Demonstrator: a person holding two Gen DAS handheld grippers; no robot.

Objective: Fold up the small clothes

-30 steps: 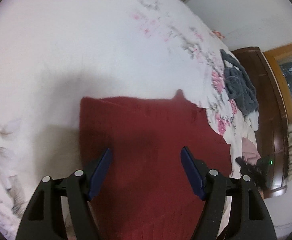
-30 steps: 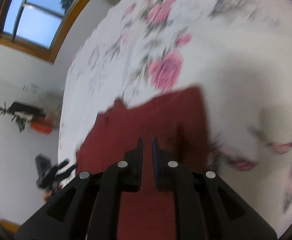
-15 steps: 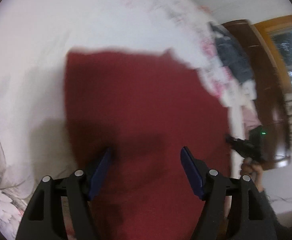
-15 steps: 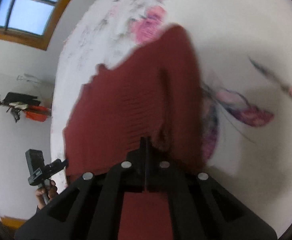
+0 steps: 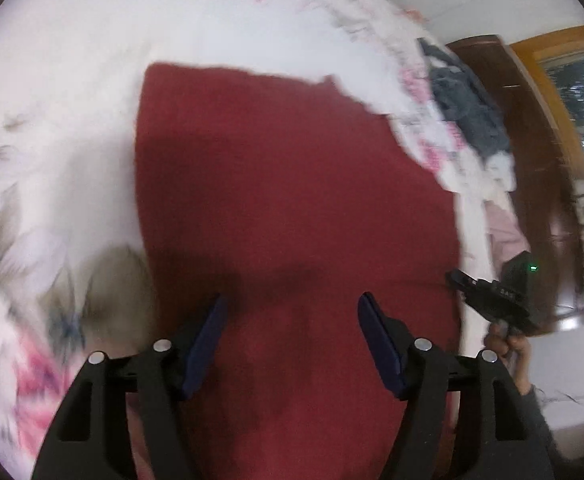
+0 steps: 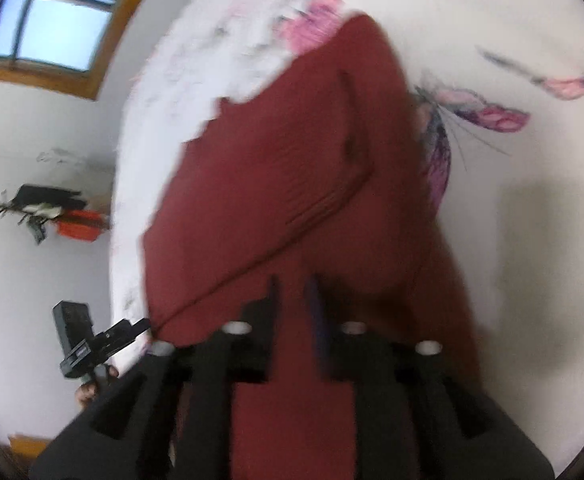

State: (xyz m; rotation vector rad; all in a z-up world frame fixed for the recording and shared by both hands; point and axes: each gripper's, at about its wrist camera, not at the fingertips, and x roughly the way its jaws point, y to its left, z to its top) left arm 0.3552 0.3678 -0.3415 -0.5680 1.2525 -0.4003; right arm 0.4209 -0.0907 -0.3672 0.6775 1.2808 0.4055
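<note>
Your dark red knit garment [image 5: 292, 184] lies spread on the white floral bedsheet [image 5: 72, 80] and fills the middle of the left wrist view, its far edge running across the upper centre of the frame. Your left gripper [image 5: 290, 316] hovers low over the near part of the cloth with its jaws wide apart and nothing between them.

In the right wrist view, the same garment [image 6: 292, 184] rises from bottom centre toward the top, and one side of it looks lifted and curled over into a soft fold, with a ridge running diagonally through the middle of the frame. Your right gripper [image 6: 292, 292] has its jaws drawn close with red cloth between them, so it appears to be clamped on the garment, though blur keeps the contact itself unclear.

You seem to be midway through a fold, carrying one edge across with the right. The next move probably calls for laying that edge flat on the spread part, lined up with the opposite side, while the left stands ready to pin or grasp the near hem. A grey heap of clothing [image 5: 467, 112] sits at the upper right of the left view, well apart.
</note>
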